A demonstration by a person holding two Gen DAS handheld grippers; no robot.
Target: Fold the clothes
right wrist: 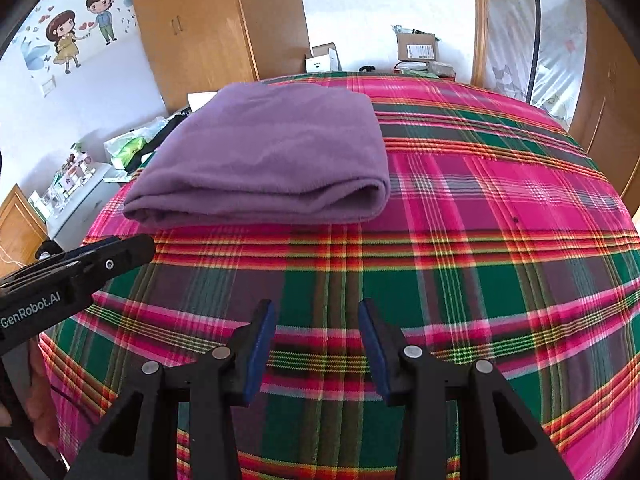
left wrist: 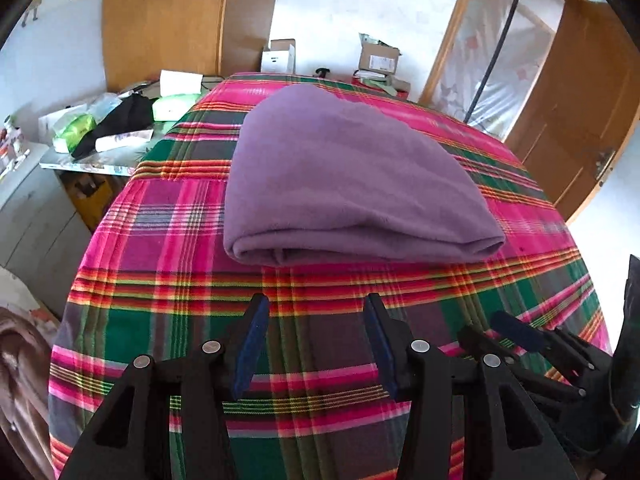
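A purple garment (left wrist: 352, 176) is found lying on the plaid bedcover (left wrist: 168, 320), already folded into a compact stack of several layers, with a rounded fold edge facing the tongs and the far end tapering away. Whether further folding is intended cannot be settled from this state.

The left gripper (left wrist: 316, 316) and the right gripper (right wrist: 316, 316) are both held above the bedcover, short of the garment, with jaws spread and nothing between them.

The fabric is judged to be soft, thick fleece: light, limp and likely to sag and slide open if lifted by a single layer. It is not considered fragile or slippery. A hold is best taken at the near corners of the rolled edge (right wrist: 372, 200), with all layers pinched together.
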